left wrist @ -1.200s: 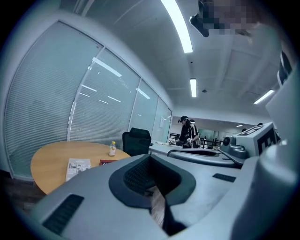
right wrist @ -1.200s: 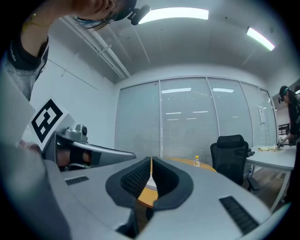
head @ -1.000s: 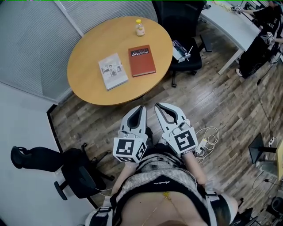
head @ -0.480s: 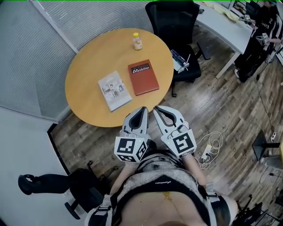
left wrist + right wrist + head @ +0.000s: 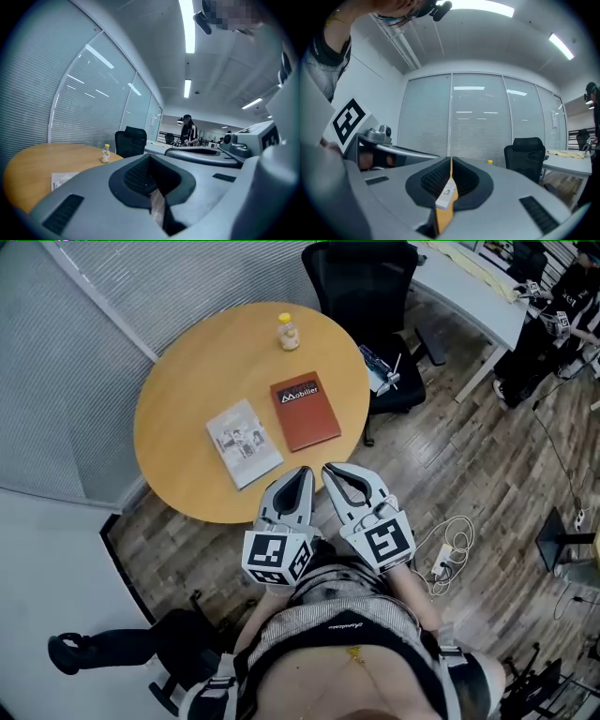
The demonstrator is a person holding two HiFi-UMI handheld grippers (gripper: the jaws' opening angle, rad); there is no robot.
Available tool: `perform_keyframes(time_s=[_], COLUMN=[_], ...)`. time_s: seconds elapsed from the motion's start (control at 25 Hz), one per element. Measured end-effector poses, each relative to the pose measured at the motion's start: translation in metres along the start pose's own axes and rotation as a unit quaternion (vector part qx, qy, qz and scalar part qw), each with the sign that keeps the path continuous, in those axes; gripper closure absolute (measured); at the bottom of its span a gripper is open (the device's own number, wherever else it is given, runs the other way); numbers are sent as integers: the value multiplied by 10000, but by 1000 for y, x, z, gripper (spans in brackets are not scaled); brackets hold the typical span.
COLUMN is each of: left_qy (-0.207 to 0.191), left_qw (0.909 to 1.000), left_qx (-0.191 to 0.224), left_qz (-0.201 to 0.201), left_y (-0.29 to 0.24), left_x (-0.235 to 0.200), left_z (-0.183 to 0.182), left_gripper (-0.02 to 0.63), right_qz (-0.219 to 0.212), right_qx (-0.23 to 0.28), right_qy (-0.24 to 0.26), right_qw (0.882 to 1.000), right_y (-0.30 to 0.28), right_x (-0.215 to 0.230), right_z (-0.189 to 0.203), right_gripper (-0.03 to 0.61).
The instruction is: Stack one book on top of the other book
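red book (image 5: 306, 413): beside white book (image 5: 244, 442) on wooden table (image 5: 178, 381)
left gripper (image 5: 301, 472): jaws pressed together, empty
right gripper (image 5: 330, 469): same deal

Head view: the round table (image 5: 178, 381) is covered at its 6 o'clock rim by the tips of the left gripper (image 5: 298, 474) and right gripper (image 5: 333, 471). The print on the pale book (image 5: 244, 442) and the label on the bottle (image 5: 288, 332) are too small to be read. The desk (image 5: 469, 287) is cut off by the top edge at 1 o'clock.

Left gripper view: only a corner of the pale book is seen, at 8 o'clock. The red book (image 5: 305, 412) is hidden behind the gripper's body.

Right gripper view: only the bottle's cap is seen.
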State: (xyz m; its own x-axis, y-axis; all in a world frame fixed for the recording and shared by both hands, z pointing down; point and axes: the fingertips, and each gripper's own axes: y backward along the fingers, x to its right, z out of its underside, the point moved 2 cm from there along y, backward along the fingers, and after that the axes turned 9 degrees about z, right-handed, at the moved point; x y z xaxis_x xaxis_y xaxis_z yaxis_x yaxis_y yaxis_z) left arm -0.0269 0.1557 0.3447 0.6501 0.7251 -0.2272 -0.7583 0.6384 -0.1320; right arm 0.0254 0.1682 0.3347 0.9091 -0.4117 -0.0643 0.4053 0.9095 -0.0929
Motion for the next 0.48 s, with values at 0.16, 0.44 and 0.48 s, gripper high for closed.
perform_keyframes(time_s=[0.16, 0.44, 0.48], left_qy=[53, 120, 124], left_qw=[10000, 9999, 9999], left_qx=[1, 7, 13], left_qz=[23, 99, 119], left_y=[-1, 4, 5], left_x=[-9, -24, -26], left_z=[0, 0, -1], left_gripper=[593, 594, 592], right_qz=[52, 262, 258], right_qx=[-31, -128, -126], right_qy=[-15, -444, -438], right_qw=[10000, 9986, 9986], right_y=[-8, -24, -27], right_x=[1, 0, -3], right_z=[4, 6, 5], right_gripper=[552, 552, 552])
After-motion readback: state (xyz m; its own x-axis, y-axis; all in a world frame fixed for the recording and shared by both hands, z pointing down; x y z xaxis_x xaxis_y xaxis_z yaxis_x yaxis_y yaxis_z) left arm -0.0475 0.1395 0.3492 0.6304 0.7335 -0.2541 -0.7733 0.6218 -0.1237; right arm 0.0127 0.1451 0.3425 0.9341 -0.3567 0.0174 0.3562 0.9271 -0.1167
